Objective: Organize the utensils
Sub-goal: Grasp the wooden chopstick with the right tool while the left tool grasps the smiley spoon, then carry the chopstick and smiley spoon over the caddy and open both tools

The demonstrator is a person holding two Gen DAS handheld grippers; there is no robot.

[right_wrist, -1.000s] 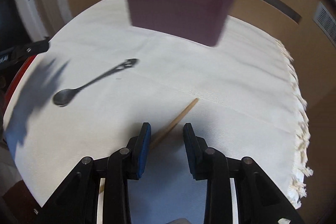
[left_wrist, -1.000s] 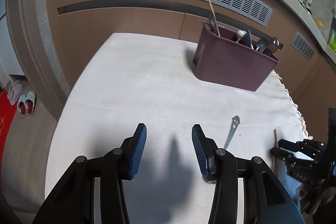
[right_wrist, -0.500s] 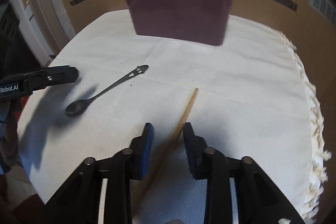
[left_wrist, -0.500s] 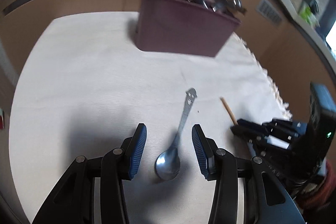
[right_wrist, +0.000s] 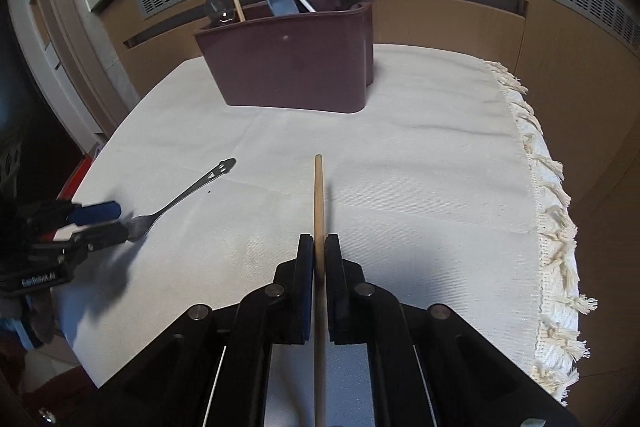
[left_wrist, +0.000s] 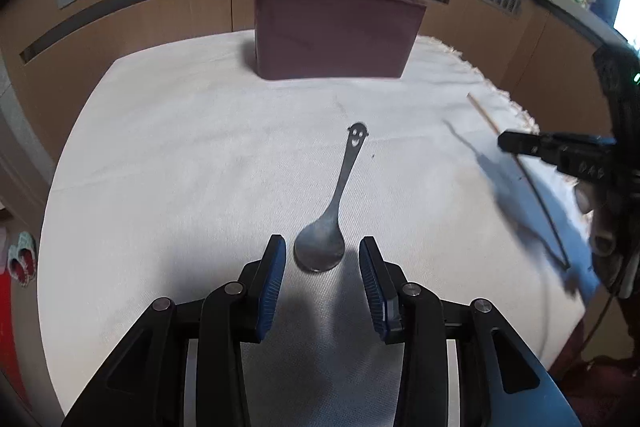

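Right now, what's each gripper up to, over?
Right gripper shut on chopstick. Left gripper closing around spoon bowl, pads not touching. Holder ahead, path clear.

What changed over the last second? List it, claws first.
The right claw shut on the wooden chopstick and lifted it off the tablecloth. The left claw swung over to the smiley-handled spoon; its jaws now straddle the bowl and are closing, pads not yet touching. The spoon has not moved, nor has the maroon utensil holder.
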